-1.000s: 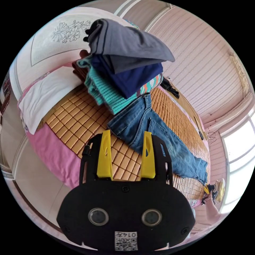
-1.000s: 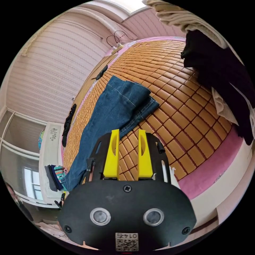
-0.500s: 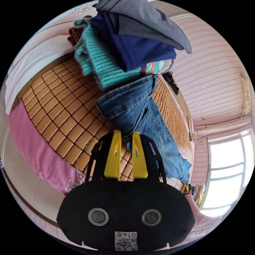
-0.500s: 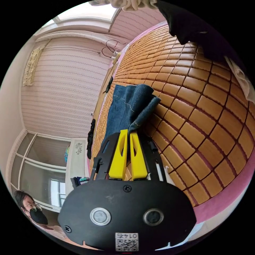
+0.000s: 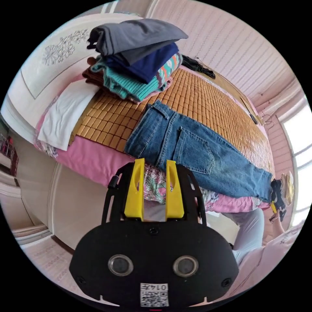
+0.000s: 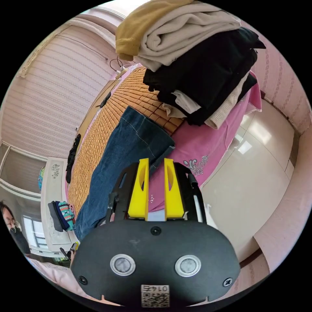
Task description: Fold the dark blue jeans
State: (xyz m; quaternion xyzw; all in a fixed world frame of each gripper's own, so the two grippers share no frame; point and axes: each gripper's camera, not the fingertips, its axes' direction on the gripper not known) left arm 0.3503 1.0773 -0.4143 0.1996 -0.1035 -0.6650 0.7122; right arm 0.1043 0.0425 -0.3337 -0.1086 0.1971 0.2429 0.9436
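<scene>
The dark blue jeans (image 5: 195, 152) lie flat and stretched out along the near edge of the bamboo mat (image 5: 208, 97), back pocket up. Their waist sits just beyond my left gripper (image 5: 155, 162). Its yellow jaws stand a little apart, and between them I see flowered sheet and floor. In the right gripper view the jeans (image 6: 126, 152) run away from the leg hem. That hem lies right at the tips of my right gripper (image 6: 156, 161), whose jaws are slightly parted over pink sheet. The right gripper (image 5: 278, 195) also appears at the hem end in the left gripper view.
A stack of folded clothes (image 5: 136, 65) sits past the waist, with a white pillow (image 5: 65, 113) and headboard (image 5: 48, 58) beside it. Another clothes pile (image 6: 195, 65) stands near the hem. The pink sheet (image 6: 201, 139) drops to tiled floor (image 6: 260, 169). A person (image 6: 13, 224) stands by the bed.
Half a second ago both grippers were pinched on the jeans, at waist and hem. The jeans now lie nearer the bed's edge, and both pairs of jaws have parted and backed off.
</scene>
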